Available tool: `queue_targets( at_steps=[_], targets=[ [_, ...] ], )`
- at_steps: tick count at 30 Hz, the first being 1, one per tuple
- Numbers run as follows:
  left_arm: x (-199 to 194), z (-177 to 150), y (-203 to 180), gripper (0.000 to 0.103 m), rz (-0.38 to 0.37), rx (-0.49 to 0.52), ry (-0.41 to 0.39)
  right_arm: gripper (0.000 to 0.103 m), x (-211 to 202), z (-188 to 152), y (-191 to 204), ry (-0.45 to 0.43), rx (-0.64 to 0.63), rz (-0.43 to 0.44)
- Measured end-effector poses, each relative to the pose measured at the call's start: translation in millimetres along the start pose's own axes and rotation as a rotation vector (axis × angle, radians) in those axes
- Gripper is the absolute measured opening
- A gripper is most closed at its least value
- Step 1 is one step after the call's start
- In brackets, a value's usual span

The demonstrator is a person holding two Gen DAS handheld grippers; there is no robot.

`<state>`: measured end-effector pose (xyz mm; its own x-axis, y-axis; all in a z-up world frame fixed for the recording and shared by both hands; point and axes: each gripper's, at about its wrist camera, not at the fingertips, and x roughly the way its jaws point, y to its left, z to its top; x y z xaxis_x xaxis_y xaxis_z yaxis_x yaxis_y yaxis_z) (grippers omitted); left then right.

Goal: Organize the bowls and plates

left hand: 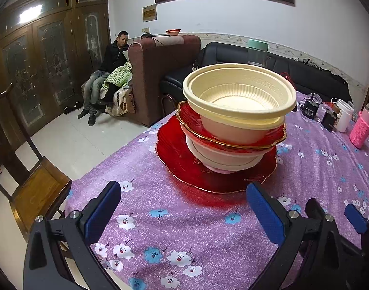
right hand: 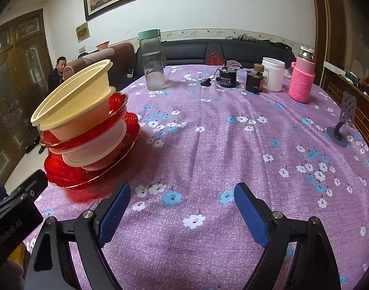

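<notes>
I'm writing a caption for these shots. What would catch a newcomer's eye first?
The leaning stack of dishes near the table's edge: cream bowls nested on a red plate, over a white bowl on a larger red plate. Around it spreads the purple flowered tablecloth, with a pink knitted bottle and a clear jar at the far side. Both open grippers, left and right, sit empty in front.

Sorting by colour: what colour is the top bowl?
Cream-yellow top bowl, clearest in the left wrist view.
</notes>
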<state>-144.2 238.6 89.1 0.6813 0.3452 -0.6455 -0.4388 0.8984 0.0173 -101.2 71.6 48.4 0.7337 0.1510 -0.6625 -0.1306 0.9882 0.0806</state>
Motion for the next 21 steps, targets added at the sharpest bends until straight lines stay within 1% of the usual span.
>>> queue_targets(
  at_steps=[3,8,21],
  targets=[
    [3.7,-1.3,-0.4,0.103,-0.008,0.005,0.01,0.09,1.5,-2.9,8.5,0.009,-0.023,0.022],
    [9.0,-1.6,-1.5,0.103,-0.029,0.008,0.025,0.09,-0.3,-6.0,21.8,-0.001,-0.057,0.046],
    [15.4,-0.9,-0.3,0.103,-0.054,-0.001,0.04,0.091,3.5,-7.5,32.0,0.006,-0.077,0.056]
  ],
)
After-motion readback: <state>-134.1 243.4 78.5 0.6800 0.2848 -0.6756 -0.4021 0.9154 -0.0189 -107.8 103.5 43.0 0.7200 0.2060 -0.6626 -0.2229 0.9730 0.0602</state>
